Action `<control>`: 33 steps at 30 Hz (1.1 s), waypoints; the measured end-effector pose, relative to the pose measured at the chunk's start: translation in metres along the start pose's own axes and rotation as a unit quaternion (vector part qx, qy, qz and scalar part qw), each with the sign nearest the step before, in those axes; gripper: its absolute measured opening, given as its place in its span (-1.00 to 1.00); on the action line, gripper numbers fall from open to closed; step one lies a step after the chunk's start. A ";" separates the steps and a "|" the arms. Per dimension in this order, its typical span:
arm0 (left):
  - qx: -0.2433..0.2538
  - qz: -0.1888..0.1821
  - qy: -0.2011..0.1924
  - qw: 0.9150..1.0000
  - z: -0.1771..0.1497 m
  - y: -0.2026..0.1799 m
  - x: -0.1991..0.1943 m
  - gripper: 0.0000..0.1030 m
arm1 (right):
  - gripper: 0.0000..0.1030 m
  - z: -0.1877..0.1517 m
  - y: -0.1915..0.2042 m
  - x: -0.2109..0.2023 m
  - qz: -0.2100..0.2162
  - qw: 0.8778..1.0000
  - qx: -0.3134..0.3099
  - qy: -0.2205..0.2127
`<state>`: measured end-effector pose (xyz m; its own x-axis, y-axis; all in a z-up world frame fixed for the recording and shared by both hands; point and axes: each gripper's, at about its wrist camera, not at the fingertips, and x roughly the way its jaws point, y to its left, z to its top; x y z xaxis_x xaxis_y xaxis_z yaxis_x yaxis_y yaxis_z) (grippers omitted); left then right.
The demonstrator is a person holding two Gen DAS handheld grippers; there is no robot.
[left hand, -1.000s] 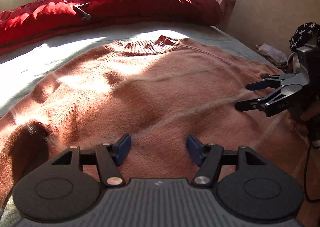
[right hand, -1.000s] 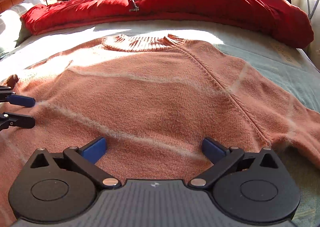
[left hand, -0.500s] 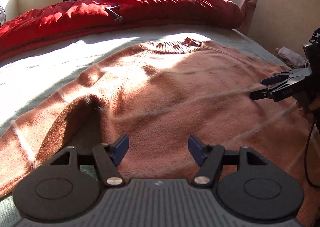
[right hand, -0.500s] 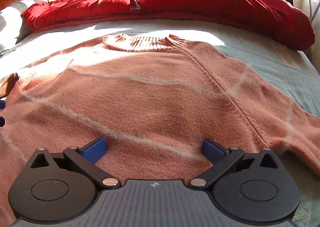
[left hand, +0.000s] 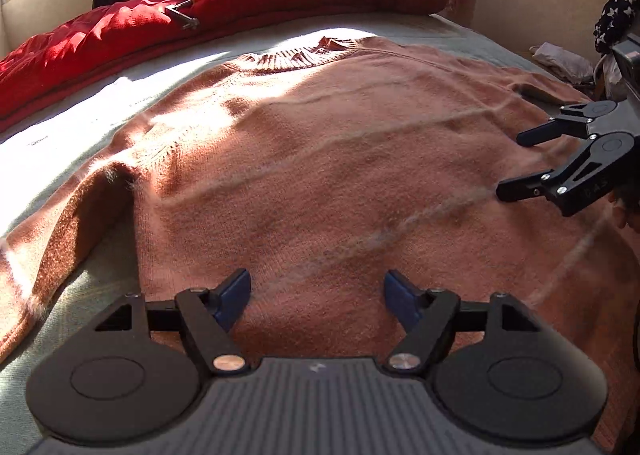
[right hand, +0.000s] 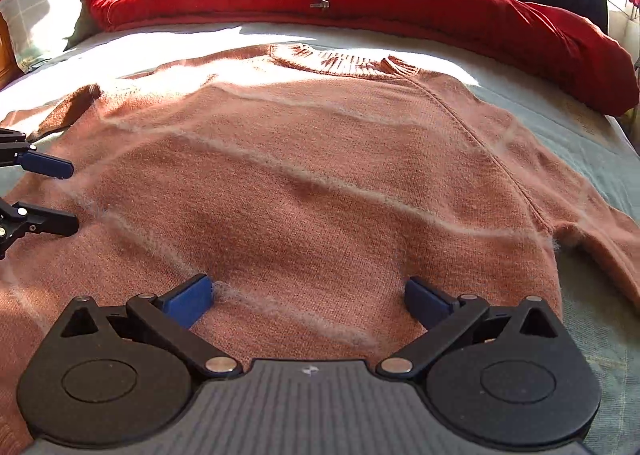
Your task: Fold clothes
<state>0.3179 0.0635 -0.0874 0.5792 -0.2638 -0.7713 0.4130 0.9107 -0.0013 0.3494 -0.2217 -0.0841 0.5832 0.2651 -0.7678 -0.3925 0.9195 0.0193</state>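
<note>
An orange-pink knit sweater point(left hand: 320, 159) with pale fuzzy stripes lies spread flat on the bed, collar toward the far side; the right wrist view shows the same sweater point(right hand: 320, 183). My left gripper point(left hand: 317, 295) hovers open just above its lower body, nothing between the blue pads. My right gripper point(right hand: 308, 301) is open over the hem as well, jaws wide and empty. At the right edge of the left wrist view the right gripper point(left hand: 516, 161) appears open. At the left edge of the right wrist view the left gripper point(right hand: 64, 195) shows with its jaws apart. The sweater's left sleeve point(left hand: 60, 247) trails down the bed.
A red duvet point(right hand: 360, 3) is bunched along the far side of the pale bed sheet point(right hand: 592, 143). A pillow point(right hand: 44, 23) and wooden headboard sit at far left. Clothes hang by the window behind. Loose garments point(left hand: 564, 63) lie beyond the bed's right edge.
Both grippers have shifted their view slightly over the sweater; the left wrist view swung left then back right, so the right gripper reads larger. Both stay open; the sweater lies unchanged.
</note>
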 end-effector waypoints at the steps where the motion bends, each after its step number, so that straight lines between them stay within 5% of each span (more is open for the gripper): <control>1: -0.005 0.004 0.005 1.000 -0.009 0.001 -0.008 0.46 | 1.00 -0.002 -0.002 -0.004 -0.002 1.000 0.005 0.002; 8: -0.044 0.017 0.014 0.999 -0.060 0.004 -0.057 0.52 | 1.00 -0.044 -0.007 -0.047 -0.022 0.999 0.012 0.025; 16: -0.025 -0.010 -0.051 0.998 -0.025 -0.024 -0.057 0.52 | 1.00 -0.042 0.011 -0.078 -0.025 0.999 0.012 -0.020; 21: -0.021 0.011 -0.035 0.999 -0.041 -0.043 -0.042 0.52 | 1.00 -0.039 0.032 -0.045 -0.011 1.000 0.021 0.011; 23: -0.019 0.019 -0.029 0.999 -0.048 -0.050 -0.035 0.52 | 1.00 -0.053 0.039 -0.047 -0.028 0.999 0.017 -0.007; 29: -0.051 0.022 -0.013 0.998 -0.095 -0.042 -0.077 0.58 | 1.00 -0.097 0.033 -0.086 -0.028 0.999 0.038 -0.004; 33: -0.049 0.023 -0.011 0.999 -0.089 -0.045 -0.091 0.58 | 1.00 -0.115 0.031 -0.108 -0.022 0.999 0.034 0.013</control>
<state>0.1837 0.0753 -0.0737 0.6115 -0.2278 -0.7577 0.3167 0.9481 -0.0294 0.1925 -0.2553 -0.0742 0.5797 0.2180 -0.7852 -0.3183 0.9476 0.0281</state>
